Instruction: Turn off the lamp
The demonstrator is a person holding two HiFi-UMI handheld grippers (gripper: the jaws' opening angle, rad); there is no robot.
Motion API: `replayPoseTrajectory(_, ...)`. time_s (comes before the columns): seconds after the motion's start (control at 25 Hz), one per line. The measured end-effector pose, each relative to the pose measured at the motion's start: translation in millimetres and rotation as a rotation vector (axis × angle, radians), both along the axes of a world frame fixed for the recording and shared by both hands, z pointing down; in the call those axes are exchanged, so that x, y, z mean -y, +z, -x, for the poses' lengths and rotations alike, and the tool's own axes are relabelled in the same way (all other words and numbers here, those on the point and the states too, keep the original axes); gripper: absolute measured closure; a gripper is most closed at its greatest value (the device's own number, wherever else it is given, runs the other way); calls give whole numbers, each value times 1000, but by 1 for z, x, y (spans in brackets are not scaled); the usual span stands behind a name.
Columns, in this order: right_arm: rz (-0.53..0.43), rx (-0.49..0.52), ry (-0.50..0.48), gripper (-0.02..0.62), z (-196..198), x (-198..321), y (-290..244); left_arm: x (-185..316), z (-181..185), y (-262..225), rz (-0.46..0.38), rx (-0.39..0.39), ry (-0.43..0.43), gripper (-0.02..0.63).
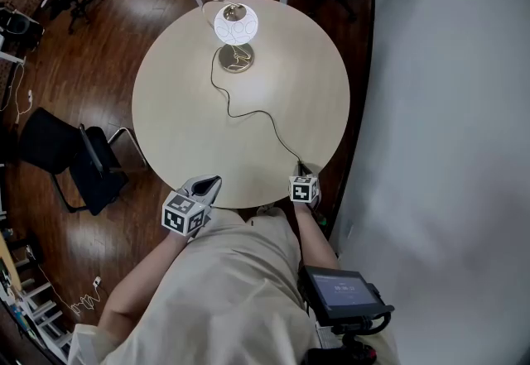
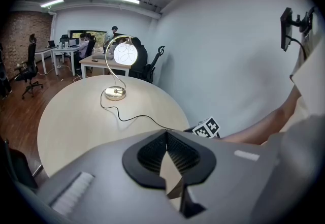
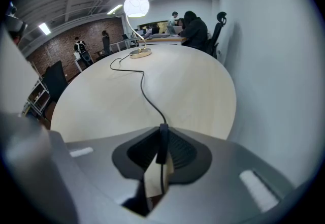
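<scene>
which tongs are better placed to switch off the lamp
Right, I'd say. The right tongs grip the cord switch of the lit lamp. The left tongs sit shut and empty, away from the cord.

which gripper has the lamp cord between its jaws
The right gripper: its jaws clamp the black inline switch on the lamp cord. The left gripper is shut on nothing.

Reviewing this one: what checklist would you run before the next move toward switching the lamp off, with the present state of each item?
1. Lamp needs switching off: ok, its globe glows.
2. Right gripper on the cord switch: ok, jaws closed on it.
3. Cord unsnagged: ok, it lies loose on the table.
4. Left gripper out of the way: ok, shut, empty.
5. Switch button under a pad: cannot tell.
</scene>
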State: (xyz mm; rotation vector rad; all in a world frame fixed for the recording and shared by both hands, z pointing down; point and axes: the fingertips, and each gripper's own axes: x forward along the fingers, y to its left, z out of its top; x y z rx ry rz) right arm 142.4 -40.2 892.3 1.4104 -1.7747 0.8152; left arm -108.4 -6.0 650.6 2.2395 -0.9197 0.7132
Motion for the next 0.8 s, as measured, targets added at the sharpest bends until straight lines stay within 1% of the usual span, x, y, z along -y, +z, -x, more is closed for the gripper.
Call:
replayPoseTrajectory(0.12, 7, 19, 10, 535, -1, 1, -2, 1, -2, 0, 4, -1, 2, 606)
replayPoseTrajectory(0.24, 13, 18, 19, 524, -1, 1, 0, 2, -2, 1, 7, 0, 6, 606)
replayPoseTrajectory(0.28, 14, 16, 29, 497, -2, 0, 0, 3, -2, 1, 7, 0, 6, 606)
replayPoseTrajectory(0.36, 15, 18, 68, 476, -6, -2, 1, 3, -1, 2, 9, 0, 6, 606)
replayPoseTrajectory(0.52, 18, 78, 153, 477, -10, -9, 9, 2, -1, 2, 17, 3, 5, 606)
replayPoseTrajectory(0.64, 15, 99, 162, 497, -7, -7, 9, 4, -2, 2, 20, 4, 9, 606)
replayPoseTrajectory(0.72, 12, 100, 164, 524, -7, -4, 8, 5, -2, 3, 22, 3, 10, 606)
replayPoseTrajectory(0.8, 12, 107, 167, 528, -7, -3, 8, 4, -3, 4, 23, 2, 12, 606)
